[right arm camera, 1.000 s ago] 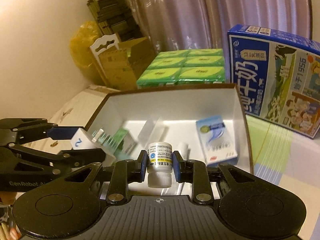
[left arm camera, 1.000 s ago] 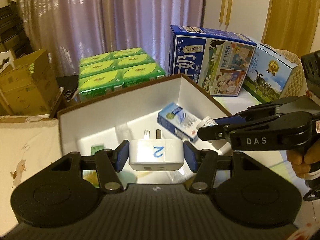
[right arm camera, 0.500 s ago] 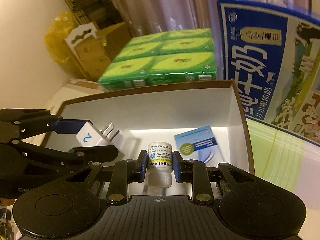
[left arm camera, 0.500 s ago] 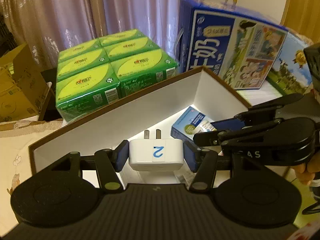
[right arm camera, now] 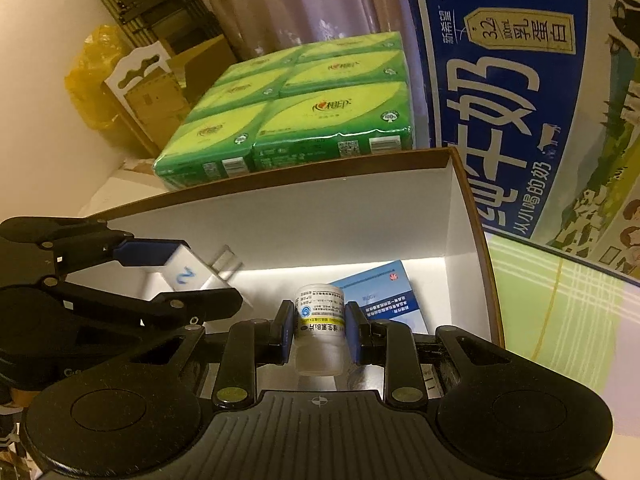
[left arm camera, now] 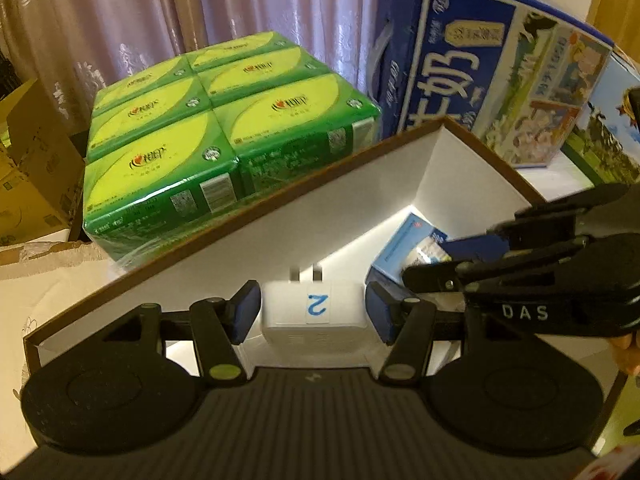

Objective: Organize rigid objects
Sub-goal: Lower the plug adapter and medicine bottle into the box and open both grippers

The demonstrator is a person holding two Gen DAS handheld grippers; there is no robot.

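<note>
I had the left gripper (left arm camera: 313, 312) clamped on the white plug adapter (left arm camera: 314, 310) and the right gripper (right arm camera: 319, 332) gripping the pill bottle (right arm camera: 320, 330), both over the open white box (right arm camera: 360, 200) beside a blue carton (right arm camera: 380, 288).

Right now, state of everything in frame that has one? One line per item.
left gripper: shut on white plug adapter
white plug adapter: held over the box, prongs forward, "2" label up
right gripper: shut on pill bottle
pill bottle: held over the box, label reads inverted
white box: open, no lid on
blue carton: lying flat inside the box
green tissue pack: wrapped, behind the box
</note>
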